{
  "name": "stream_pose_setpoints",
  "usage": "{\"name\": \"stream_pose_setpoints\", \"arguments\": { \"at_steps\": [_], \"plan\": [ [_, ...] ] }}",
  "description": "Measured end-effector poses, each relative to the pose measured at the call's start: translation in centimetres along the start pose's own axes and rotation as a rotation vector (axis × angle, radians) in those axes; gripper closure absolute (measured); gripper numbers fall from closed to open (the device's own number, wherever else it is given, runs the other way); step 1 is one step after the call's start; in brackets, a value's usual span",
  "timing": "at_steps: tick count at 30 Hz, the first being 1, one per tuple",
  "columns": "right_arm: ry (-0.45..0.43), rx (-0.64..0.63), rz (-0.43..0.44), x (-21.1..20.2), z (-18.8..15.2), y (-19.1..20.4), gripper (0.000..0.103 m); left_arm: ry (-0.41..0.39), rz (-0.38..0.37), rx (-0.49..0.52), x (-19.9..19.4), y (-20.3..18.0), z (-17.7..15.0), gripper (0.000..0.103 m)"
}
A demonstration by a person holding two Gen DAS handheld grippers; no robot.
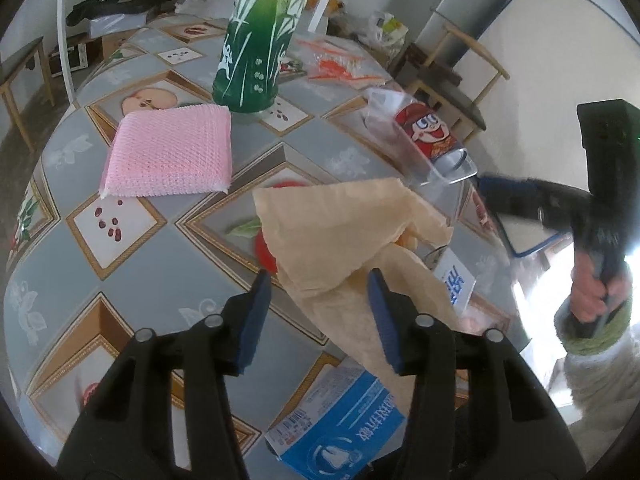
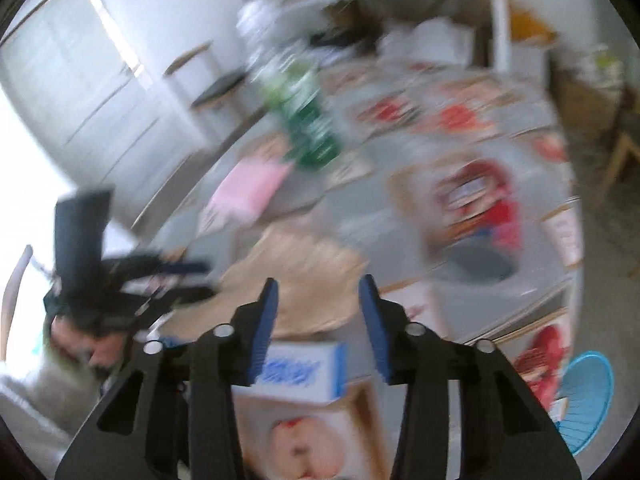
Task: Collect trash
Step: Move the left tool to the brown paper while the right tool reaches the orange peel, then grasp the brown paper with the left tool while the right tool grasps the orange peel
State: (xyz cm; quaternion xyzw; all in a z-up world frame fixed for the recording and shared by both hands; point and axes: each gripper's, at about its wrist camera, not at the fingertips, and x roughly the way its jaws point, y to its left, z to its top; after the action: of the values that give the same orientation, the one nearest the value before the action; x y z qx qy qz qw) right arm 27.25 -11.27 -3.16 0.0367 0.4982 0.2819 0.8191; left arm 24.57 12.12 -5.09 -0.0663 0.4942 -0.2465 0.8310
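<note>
A crumpled tan paper napkin (image 1: 348,236) lies on the patterned table. My left gripper (image 1: 320,280) is open, its blue fingers on either side of the napkin's near end, not closed on it. A blue and white carton (image 1: 340,424) lies just below, and a clear plastic cup with a cartoon label (image 1: 428,140) lies on its side to the right. My right gripper (image 2: 318,286) is open and empty in a blurred view, above the napkin (image 2: 296,276) and the carton (image 2: 300,368). It also shows at the right of the left wrist view (image 1: 492,188).
A tall green bottle (image 1: 256,48) stands at the back of the table, with a pink sponge cloth (image 1: 172,152) to its left. Orange and clear wrappers (image 1: 340,64) lie behind. Chairs (image 1: 456,80) stand past the table's right edge. A blue basket (image 2: 584,400) sits on the floor.
</note>
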Motion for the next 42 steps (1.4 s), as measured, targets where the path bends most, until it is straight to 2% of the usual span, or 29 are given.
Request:
{"name": "stream_pose_setpoints", "arguments": {
  "at_steps": [3, 6, 10, 12, 13, 19, 23, 27, 31, 32, 34, 36, 42],
  "plan": [
    [0.084, -0.02, 0.019, 1.9, 0.0, 0.9, 0.074, 0.017, 0.013, 0.009, 0.5, 0.0, 0.2, 0.067],
    [0.119, -0.024, 0.003, 3.0, 0.2, 1.2, 0.079, 0.017, 0.023, 0.024, 0.7, -0.2, 0.6, 0.076],
    [0.16, -0.029, 0.003, 4.1, 0.4, 1.5, 0.08, 0.015, 0.023, 0.041, 0.9, -0.3, 1.0, 0.088],
    [0.17, -0.044, 0.002, 4.5, 0.5, 2.0, 0.079, 0.016, 0.023, 0.038, 1.2, -0.2, 1.3, 0.101],
    [0.171, -0.052, 0.001, 4.6, 0.6, 2.1, 0.079, 0.01, 0.021, 0.027, 1.3, 0.0, 1.5, 0.103],
    [0.154, -0.139, -0.004, 4.2, 0.9, 3.9, 0.079, -0.07, -0.029, -0.05, 0.4, 0.9, 2.9, 0.103],
    [0.18, -0.168, -0.011, 4.8, 1.0, 4.5, 0.079, -0.087, -0.05, -0.074, 0.1, 1.2, 3.4, 0.103],
    [0.224, -0.127, -0.003, 6.2, 1.4, 3.9, 0.079, -0.077, -0.058, -0.079, 0.1, 1.3, 3.0, 0.103],
    [0.199, -0.053, 0.021, 6.4, 2.4, 2.8, 0.079, -0.071, -0.061, -0.074, 0.1, 1.5, 2.4, 0.103],
    [0.193, -0.036, 0.019, 6.5, 2.7, 2.5, 0.079, -0.067, -0.061, -0.069, 0.2, 1.5, 2.3, 0.1],
    [0.184, -0.015, 0.002, 6.9, 3.1, 1.9, 0.079, -0.06, -0.062, -0.05, 0.3, 1.1, 2.0, 0.088],
    [0.191, 0.013, 0.0, 7.6, 3.3, 1.3, 0.079, -0.051, -0.051, -0.021, 0.5, 0.7, 1.8, 0.072],
    [0.251, 0.01, -0.002, 9.1, 3.2, 0.7, 0.077, -0.014, -0.012, 0.048, 1.4, -0.5, 1.4, 0.057]
  ]
}}
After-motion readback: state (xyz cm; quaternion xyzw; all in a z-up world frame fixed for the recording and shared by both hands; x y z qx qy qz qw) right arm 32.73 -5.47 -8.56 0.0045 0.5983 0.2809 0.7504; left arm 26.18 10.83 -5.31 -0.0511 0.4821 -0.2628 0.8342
